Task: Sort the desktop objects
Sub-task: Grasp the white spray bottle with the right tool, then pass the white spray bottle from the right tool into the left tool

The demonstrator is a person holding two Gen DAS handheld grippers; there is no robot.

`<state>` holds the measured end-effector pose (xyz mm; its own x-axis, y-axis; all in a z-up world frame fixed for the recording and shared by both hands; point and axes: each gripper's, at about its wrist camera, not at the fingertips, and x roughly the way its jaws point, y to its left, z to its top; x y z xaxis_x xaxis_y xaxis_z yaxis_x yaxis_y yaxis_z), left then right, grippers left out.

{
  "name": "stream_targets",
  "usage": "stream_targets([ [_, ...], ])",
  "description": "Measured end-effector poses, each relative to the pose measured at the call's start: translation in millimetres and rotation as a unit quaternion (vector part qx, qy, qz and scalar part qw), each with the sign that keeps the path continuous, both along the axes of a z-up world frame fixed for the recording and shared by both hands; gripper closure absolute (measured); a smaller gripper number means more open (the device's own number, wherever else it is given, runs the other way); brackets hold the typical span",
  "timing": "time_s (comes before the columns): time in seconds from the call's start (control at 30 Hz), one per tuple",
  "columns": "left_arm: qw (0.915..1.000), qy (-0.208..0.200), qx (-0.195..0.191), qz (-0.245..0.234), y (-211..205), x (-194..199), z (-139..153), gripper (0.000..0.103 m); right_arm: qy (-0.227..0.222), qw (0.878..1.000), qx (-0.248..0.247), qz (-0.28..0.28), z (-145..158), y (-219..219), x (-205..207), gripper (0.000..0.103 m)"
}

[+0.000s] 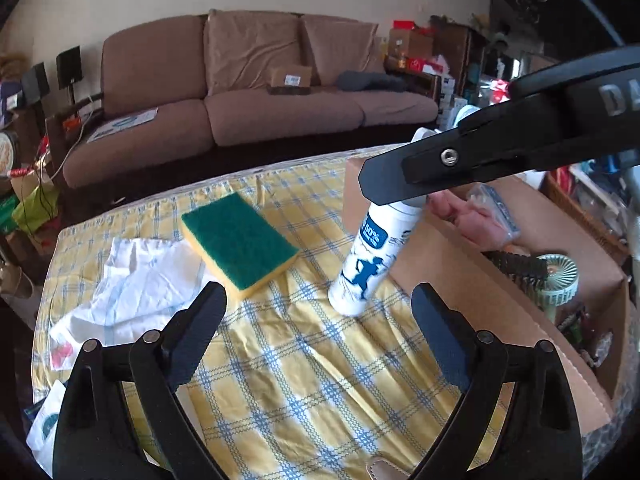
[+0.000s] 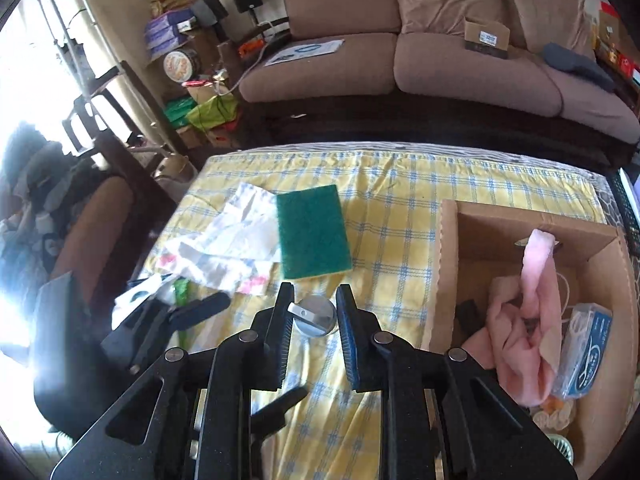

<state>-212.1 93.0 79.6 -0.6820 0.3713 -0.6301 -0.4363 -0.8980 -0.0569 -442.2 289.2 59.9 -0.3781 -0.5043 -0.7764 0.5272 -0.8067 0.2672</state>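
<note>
Right gripper (image 2: 313, 312) is clamped on the white bottle (image 1: 362, 268) by its cap. Left gripper (image 1: 318, 300) gapes wide, holding nothing

You have a white bottle (image 1: 362, 264) with blue print tilted above the checked cloth, a green-topped yellow sponge (image 1: 239, 240) lying flat beside crumpled white fabric (image 1: 132, 284).

Green sponge (image 1: 240, 240), white-and-blue bottle (image 1: 366, 258), yellow-and-blue checked tablecloth (image 1: 320, 380).
</note>
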Motion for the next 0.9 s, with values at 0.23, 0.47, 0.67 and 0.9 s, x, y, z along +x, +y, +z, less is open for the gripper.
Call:
stream_targets([
  [0.23,0.9952,-0.053,0.053,-0.062,8,31,21,0.103,-0.005,0.999,-0.043,0.033,46,26,57,0.086],
  [0.47,0.9959,-0.075,0.049,-0.011,-30,61,23,0.05,-0.007,0.999,-0.051,0.011,49,50,93,0.082],
  [0.67,0.9766,-0.165,0.121,0.066,-92,79,3,0.034,0.005,0.999,0.008,0.047,25,34,125,0.048],
  [0.9,0.973,-0.158,0.146,0.084,-140,125,-6,0.023,0.005,0.988,0.13,0.086,-49,-47,119,0.049],
])
